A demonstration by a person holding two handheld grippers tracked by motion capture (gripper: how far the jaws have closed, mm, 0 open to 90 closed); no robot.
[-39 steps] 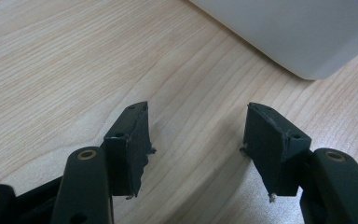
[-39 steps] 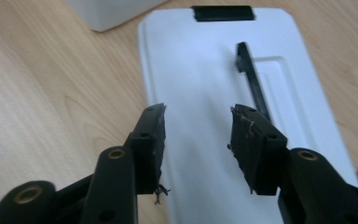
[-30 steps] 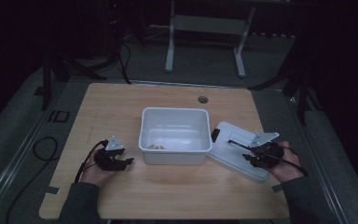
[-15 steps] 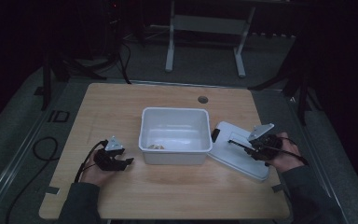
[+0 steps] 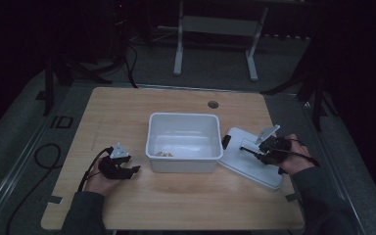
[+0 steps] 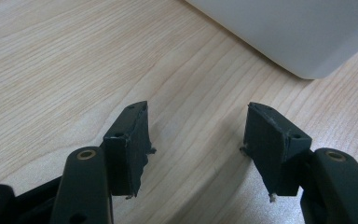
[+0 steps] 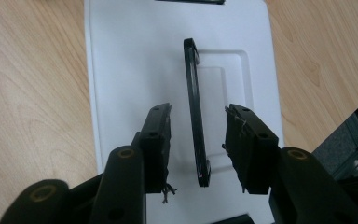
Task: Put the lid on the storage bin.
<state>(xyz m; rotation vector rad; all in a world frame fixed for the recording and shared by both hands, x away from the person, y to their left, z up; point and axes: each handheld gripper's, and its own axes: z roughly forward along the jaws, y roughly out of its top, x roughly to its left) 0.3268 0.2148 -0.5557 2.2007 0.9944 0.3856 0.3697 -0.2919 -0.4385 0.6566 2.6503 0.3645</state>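
lid pickup about to start, box not closed yet

left gripper (image 5: 131, 169) lower left of the high view, jaws released over bare table (image 5: 127, 112). white box (image 5: 184, 125) centre, uncovered. right gripper (image 7: 196, 140) right of centre, jaws apart astride the black handle (image 7: 194, 107) of the lid (image 5: 254, 169), no squeeze yet; lifting and fitting left.

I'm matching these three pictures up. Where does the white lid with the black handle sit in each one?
High view: the white lid lies flat on the table, right of the white tub, under the right gripper.
Left gripper view: not in it.
Right gripper view: centre, lid with its black handle running between the open fingers, untouched.
Shared landmark: the wooden table.
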